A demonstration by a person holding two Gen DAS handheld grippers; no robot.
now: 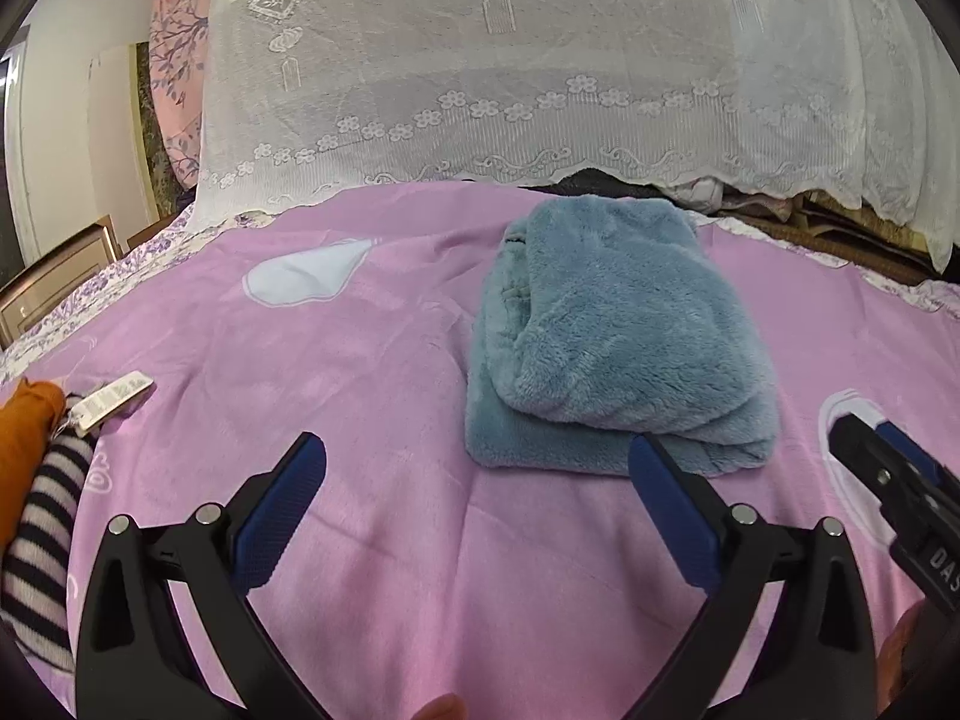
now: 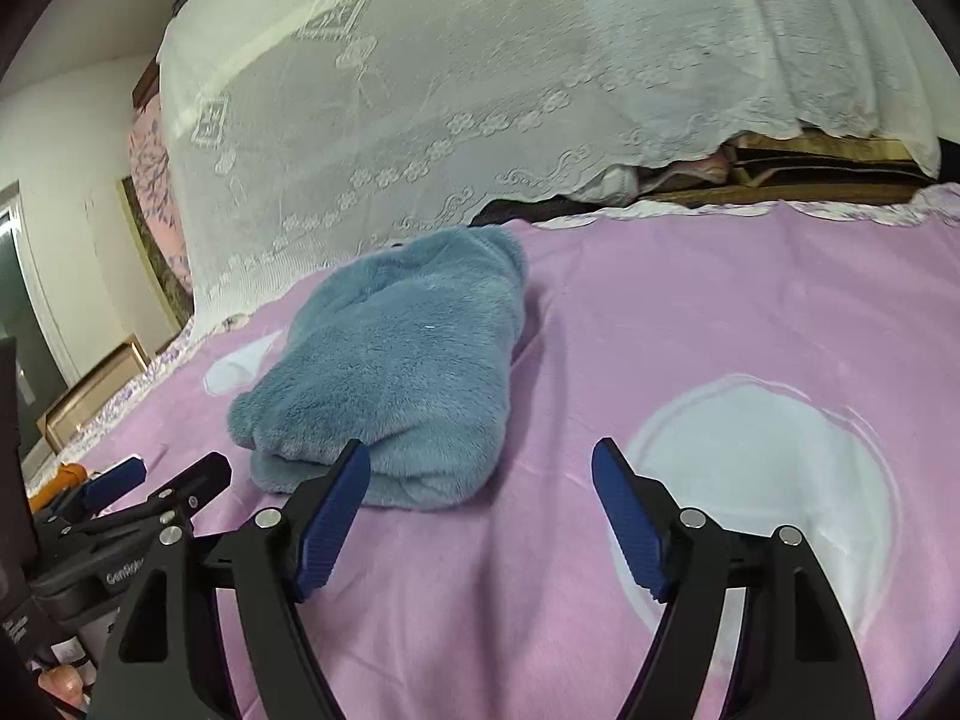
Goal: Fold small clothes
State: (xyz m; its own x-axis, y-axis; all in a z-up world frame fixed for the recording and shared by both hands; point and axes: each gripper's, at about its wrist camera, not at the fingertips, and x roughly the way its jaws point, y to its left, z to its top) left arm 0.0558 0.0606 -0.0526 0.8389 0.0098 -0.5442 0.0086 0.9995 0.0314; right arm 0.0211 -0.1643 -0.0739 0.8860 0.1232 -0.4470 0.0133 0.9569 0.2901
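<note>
A fluffy grey-blue garment (image 1: 618, 336) lies folded in a thick bundle on the pink bedspread (image 1: 372, 360). It also shows in the right wrist view (image 2: 396, 372). My left gripper (image 1: 477, 450) is open and empty, just in front of the bundle's near edge. My right gripper (image 2: 480, 456) is open and empty, its left fingertip close to the bundle's near right corner. The right gripper also shows at the right edge of the left wrist view (image 1: 888, 468). The left gripper appears at the lower left of the right wrist view (image 2: 156, 474).
A striped dark-and-white garment (image 1: 42, 528) with a paper tag (image 1: 111, 399) and an orange cloth (image 1: 24, 444) lie at the left edge. A white lace cover (image 1: 540, 72) drapes over a pile behind the bed. A wooden drawer unit (image 1: 54, 282) stands at far left.
</note>
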